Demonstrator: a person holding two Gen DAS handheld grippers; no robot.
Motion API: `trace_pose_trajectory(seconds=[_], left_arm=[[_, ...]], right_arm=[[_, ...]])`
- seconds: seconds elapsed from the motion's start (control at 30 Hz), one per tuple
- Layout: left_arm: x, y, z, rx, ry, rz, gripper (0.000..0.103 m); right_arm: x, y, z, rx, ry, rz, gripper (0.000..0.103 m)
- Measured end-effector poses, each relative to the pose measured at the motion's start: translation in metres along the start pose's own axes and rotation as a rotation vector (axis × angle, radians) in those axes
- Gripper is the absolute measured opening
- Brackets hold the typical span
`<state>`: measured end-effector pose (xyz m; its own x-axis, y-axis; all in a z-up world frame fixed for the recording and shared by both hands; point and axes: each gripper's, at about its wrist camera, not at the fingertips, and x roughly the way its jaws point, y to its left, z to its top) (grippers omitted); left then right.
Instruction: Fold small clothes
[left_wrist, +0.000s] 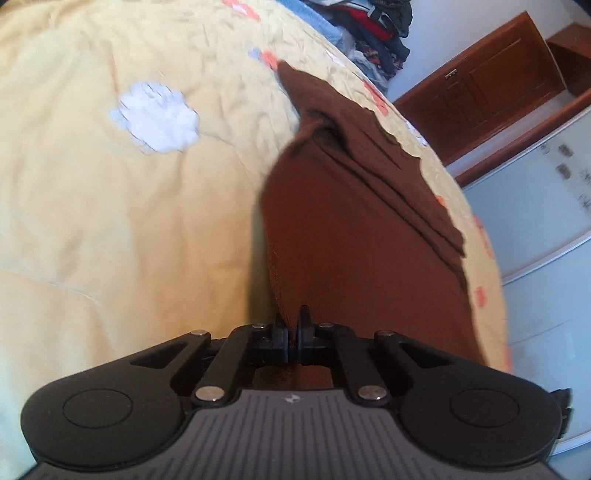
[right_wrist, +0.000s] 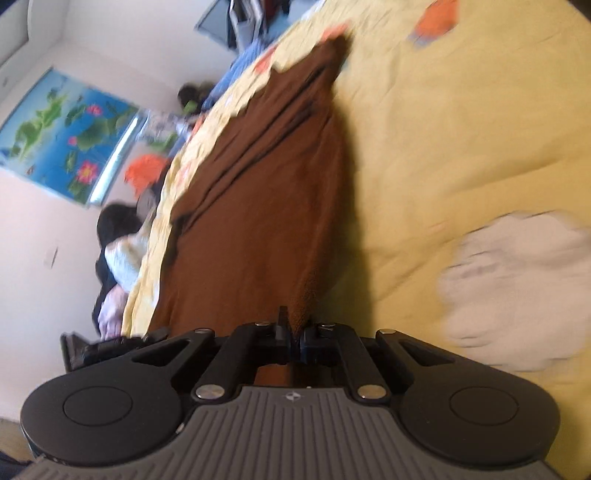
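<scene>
We have both grippers clamped on 1 brown garment (left_wrist: 354, 236), spread lengthwise over a yellow bedcover (left_wrist: 110, 221). The left gripper (left_wrist: 294, 325) pinches the cloth's near edge between closed jaws; the right gripper (right_wrist: 294, 325) does the same at its own near edge, the brown fabric bunched up between its fingers. From each camera the garment runs away from us toward the far side of the bed, tapering to a point near an orange patch (right_wrist: 436, 18) in the print, with several long creases along the side nearest the bed's edge. A white cloud motif (left_wrist: 157, 118) on the cover lies well apart from the cloth.

We judge the fold as barely begun: the grips are taken, but the garment looks stretched out at full length and only loosely doubled along 1 side. Carrying the held end over to the far end, releasing and smoothing are all left. A pile of other clothes (left_wrist: 373, 26) sits beyond the bed's far edge; whether it is waiting or finished, we cannot tell.
</scene>
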<state>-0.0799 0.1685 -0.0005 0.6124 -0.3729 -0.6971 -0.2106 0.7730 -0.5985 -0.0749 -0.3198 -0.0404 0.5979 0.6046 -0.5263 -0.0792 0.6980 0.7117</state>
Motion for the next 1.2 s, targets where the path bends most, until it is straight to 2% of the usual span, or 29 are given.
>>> trace_pose_trajectory(seconds=[0.03,0.1,0.13,0.17,0.2,0.23,0.27,0.3,0.33,0.37,0.4,0.43,0.47,0.63,0.73,0.77,0.8,0.83,0.87,0.9,0.97,1.0,1.07,1.13,1.17,1.2], left_arm=[[0.0,0.005,-0.002,-0.001,0.005,-0.004,0.004],[-0.003,0.011,-0.006,-0.012,0.014,-0.04,0.005],[-0.004,0.013,-0.009,-0.033,0.042,-0.067,0.006],[-0.004,0.014,-0.013,-0.058,0.085,-0.103,0.012],[-0.005,0.016,-0.02,-0.08,0.115,-0.144,0.023],[-0.007,0.017,-0.028,-0.096,0.123,-0.182,0.03],[-0.01,0.017,-0.037,-0.102,0.122,-0.211,0.041],[-0.012,0.014,-0.045,-0.102,0.118,-0.232,0.047],[-0.012,0.01,-0.053,-0.097,0.114,-0.239,0.047],[-0.012,0.006,-0.059,-0.086,0.102,-0.238,0.045],[-0.013,0.002,-0.063,-0.065,0.087,-0.219,0.032],[-0.011,-0.002,-0.064,-0.038,0.09,-0.174,0.017],[-0.009,-0.002,-0.064,-0.016,0.104,-0.131,0.005],[-0.026,0.015,-0.054,0.061,0.096,-0.106,0.005],[-0.037,0.009,-0.042,0.139,0.111,-0.078,0.008],[-0.046,0.006,-0.035,0.157,0.098,-0.054,0.013],[-0.052,-0.001,-0.025,0.175,0.079,-0.039,0.02],[-0.059,-0.009,-0.017,0.2,0.039,-0.04,0.025],[-0.066,-0.019,-0.011,0.233,-0.025,-0.041,0.042],[-0.07,-0.035,-0.005,0.28,-0.121,-0.018,0.069],[-0.058,-0.07,0.0,0.378,-0.274,0.08,0.088],[-0.042,-0.088,-0.001,0.431,-0.325,0.14,0.088],[0.003,-0.112,-0.004,0.494,-0.339,0.219,0.087],[0.052,-0.119,-0.008,0.498,-0.263,0.275,0.087],[0.075,-0.12,-0.01,0.493,-0.208,0.323,0.083],[0.087,-0.12,-0.015,0.513,-0.202,0.372,0.086]], right_arm=[[-0.002,-0.007,-0.002,0.016,0.002,-0.017,0.01],[-0.001,-0.013,-0.009,0.048,0.003,0.004,0.008],[-0.001,-0.012,-0.012,0.061,0.003,0.002,0.008],[-0.002,-0.009,-0.015,0.067,0.012,0.012,0.018],[-0.004,-0.005,-0.018,0.066,0.026,0.035,0.036],[-0.005,-0.001,-0.022,0.054,0.039,0.072,0.048],[-0.006,0.004,-0.028,0.034,0.056,0.103,0.067],[-0.005,0.008,-0.034,0.02,0.081,0.117,0.071],[-0.001,0.012,-0.038,0.018,0.112,0.118,0.07],[0.003,0.017,-0.044,-0.002,0.132,0.112,0.063],[0.007,0.021,-0.048,-0.025,0.153,0.098,0.048],[0.011,0.023,-0.05,-0.035,0.176,0.076,0.037],[0.013,0.022,-0.052,-0.04,0.192,0.042,0.012],[-0.018,-0.003,-0.057,0.003,0.127,0.049,0.007],[-0.02,0.004,-0.058,0.001,0.125,0.013,0.007],[-0.023,0.011,-0.055,-0.008,0.111,-0.01,0.019],[-0.029,0.019,-0.049,-0.018,0.064,-0.033,0.034],[-0.034,0.027,-0.044,-0.035,-0.012,-0.04,0.043],[-0.038,0.039,-0.037,-0.062,-0.091,-0.05,0.059],[-0.037,0.052,-0.031,-0.1,-0.149,-0.058,0.065],[-0.015,0.082,-0.017,-0.196,-0.222,-0.088,0.065],[0.002,0.096,-0.01,-0.25,-0.251,-0.125,0.066],[0.049,0.12,0.0,-0.359,-0.257,-0.213,0.068],[0.098,0.134,0.003,-0.444,-0.218,-0.306,0.068],[0.119,0.137,0.004,-0.468,-0.194,-0.364,0.07],[0.138,0.138,0.002,-0.496,-0.167,-0.425,0.073]])
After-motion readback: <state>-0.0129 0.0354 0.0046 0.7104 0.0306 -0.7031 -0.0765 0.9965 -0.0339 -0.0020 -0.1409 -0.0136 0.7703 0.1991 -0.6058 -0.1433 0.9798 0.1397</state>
